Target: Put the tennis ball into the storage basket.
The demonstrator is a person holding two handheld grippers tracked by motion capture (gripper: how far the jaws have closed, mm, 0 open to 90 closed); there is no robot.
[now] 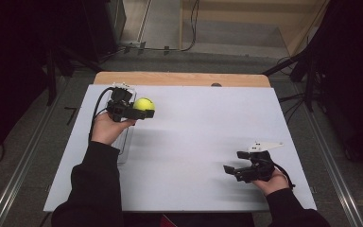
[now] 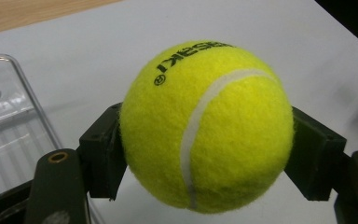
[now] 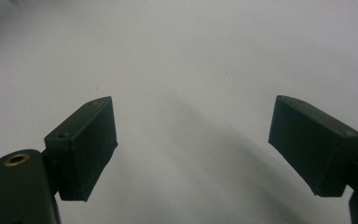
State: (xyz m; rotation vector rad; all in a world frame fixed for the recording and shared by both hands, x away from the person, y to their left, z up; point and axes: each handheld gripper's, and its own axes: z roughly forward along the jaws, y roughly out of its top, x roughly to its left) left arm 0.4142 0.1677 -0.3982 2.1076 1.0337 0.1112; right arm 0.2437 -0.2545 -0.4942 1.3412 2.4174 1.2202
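Note:
A yellow tennis ball (image 1: 144, 104) is held above the far left of the white table top (image 1: 203, 137), with my left gripper (image 1: 144, 109) shut on it. In the left gripper view the tennis ball (image 2: 207, 126) sits between the two black pads, its white seam and black lettering facing the camera, and the left gripper (image 2: 205, 156) presses it from both sides. My right gripper (image 1: 233, 162) rests low near the table's front right, its jaws wide apart. In the right gripper view the right gripper (image 3: 193, 149) has nothing between its pads.
A clear plastic container (image 2: 9, 135) lies on the table just left of the held ball; the same clear plastic container (image 1: 123, 142) shows beside my left hand. A wooden edge (image 1: 179, 78) runs along the table's far side. Dark stands flank the table.

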